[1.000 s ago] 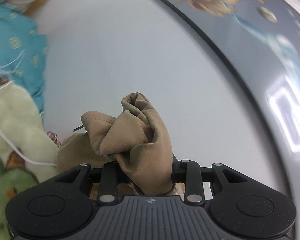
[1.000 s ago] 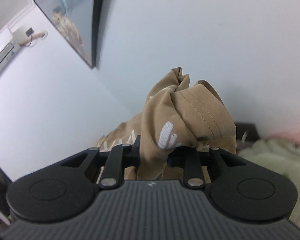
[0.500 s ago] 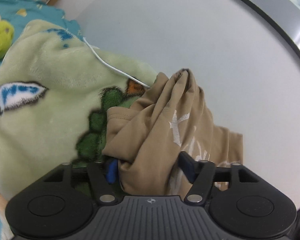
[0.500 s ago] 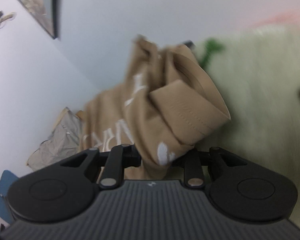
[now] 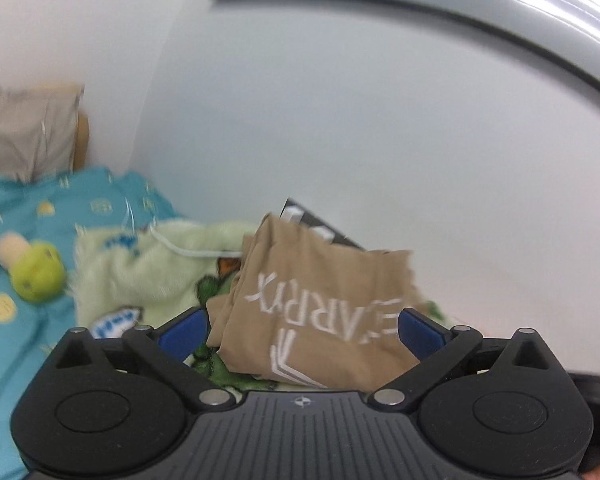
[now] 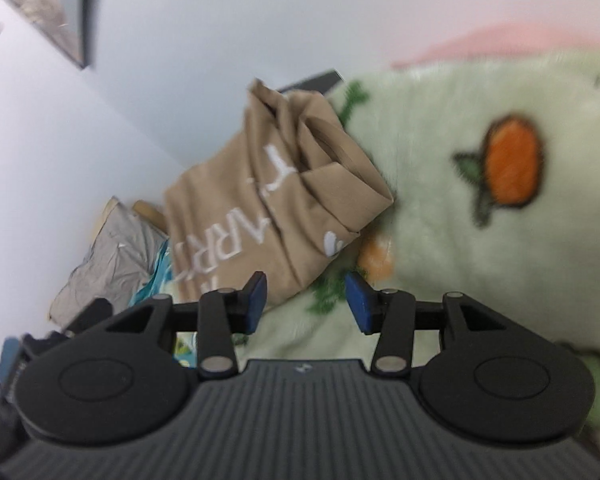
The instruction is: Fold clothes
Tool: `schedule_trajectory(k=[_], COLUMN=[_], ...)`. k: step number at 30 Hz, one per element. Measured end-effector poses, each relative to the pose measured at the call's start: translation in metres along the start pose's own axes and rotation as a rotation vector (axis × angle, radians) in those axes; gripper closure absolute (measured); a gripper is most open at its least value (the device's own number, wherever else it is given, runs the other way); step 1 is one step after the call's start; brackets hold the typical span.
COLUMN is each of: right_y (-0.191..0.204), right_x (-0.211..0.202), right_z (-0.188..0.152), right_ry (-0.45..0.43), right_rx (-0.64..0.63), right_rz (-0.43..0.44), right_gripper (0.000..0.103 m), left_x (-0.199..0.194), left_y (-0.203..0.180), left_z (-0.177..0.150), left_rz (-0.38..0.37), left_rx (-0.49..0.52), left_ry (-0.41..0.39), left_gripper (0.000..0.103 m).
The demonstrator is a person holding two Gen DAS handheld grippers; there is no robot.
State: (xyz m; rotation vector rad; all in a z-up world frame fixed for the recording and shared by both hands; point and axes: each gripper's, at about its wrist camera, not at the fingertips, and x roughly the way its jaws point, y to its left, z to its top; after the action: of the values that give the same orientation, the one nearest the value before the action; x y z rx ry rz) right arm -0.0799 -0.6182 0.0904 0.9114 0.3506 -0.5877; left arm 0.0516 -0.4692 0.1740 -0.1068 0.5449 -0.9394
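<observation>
1. The left gripper (image 5: 300, 330) points forward and slightly downward over the bed, its jaws opening and already spread wide. Its blue pads (image 5: 182, 330) stand clear on either side of the tan garment (image 5: 320, 312), touching none of the cloth.
2. The tan garment lies bunched and roughly folded on the pale green fleece blanket (image 5: 140, 272), white lettering facing up, close against the white wall (image 5: 340, 120).
3. The right gripper (image 6: 306, 300) tilts downward toward the same blanket (image 6: 440, 200). Its jaws are opening, about half spread, with nothing pinched between them; the lower edge of the garment (image 6: 260, 208) sits just beyond the left pad (image 6: 256, 296).
4. In the right wrist view the garment leans up toward the wall, one folded cuff pointing at the blanket's orange fruit print (image 6: 510, 166).
5. A teal sheet (image 5: 24, 240) with a small green plush toy (image 5: 36, 266) lies left of the blanket, and a grey pillow (image 6: 108, 256) rests near the wall.
</observation>
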Motion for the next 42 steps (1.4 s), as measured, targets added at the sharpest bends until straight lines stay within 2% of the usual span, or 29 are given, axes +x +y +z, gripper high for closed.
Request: schedule_trajectory(k=[3, 7, 8, 9, 11, 14, 20, 28, 34, 42], right_y=[0.013, 0.027, 0.029, 0.030, 0.033, 0.038, 0.042, 0.051, 0.052, 0.050], right_x=[-0.042, -0.092, -0.104, -0.117, -0.142, -0.173, -0.202, -0.209, -0.200, -0.193], right_z=[-0.001, -0.012, -0.017, -0.023, -0.035, -0.054, -0.088, -0.119, -0.139, -0.145], right_ry=[-0.057, -0.127, -0.138, -0.151, -0.205, -0.292, -0.402, -0.462, -0.485, -0.490], right_rx=[-0.088, -0.242, -0.266, -0.287, -0.336, -0.449, -0.531, -0.613, -0.670, -0.689], right_rz=[0.044, 0.065, 0.076, 0.087, 0.102, 0.109, 0.101, 0.086, 0.060, 0.045], right_gripper=[0.055, 0.055, 0.048, 0.029, 0.009, 0.009, 0.009, 0.009, 0.009, 0.009], left_x=[-0.054, -0.112, -0.126, -0.139, -0.165, -0.196, -0.233, -0.247, -0.239, -0.240], left_y=[-0.025, -0.045, -0.049, -0.053, -0.059, -0.063, -0.070, -0.062, -0.052, -0.044], left_z=[0.000, -0.011, -0.015, -0.019, -0.026, -0.038, -0.062, -0.086, -0.096, -0.105], left_rz=[-0.027, 0.020, 0.038, 0.057, 0.082, 0.086, 0.155, 0.172, 0.190, 0.219], left_rx=[0.086, 0.146, 0.166, 0.187, 0.212, 0.235, 0.296, 0.267, 0.242, 0.238], left_ry=[-0.047, -0.069, -0.089, -0.109, -0.145, -0.184, -0.263, -0.310, -0.303, -0.308], left_gripper=[0.000, 0.000, 0.000, 0.000, 0.000, 0.000, 0.000, 0.000, 0.000, 0.000])
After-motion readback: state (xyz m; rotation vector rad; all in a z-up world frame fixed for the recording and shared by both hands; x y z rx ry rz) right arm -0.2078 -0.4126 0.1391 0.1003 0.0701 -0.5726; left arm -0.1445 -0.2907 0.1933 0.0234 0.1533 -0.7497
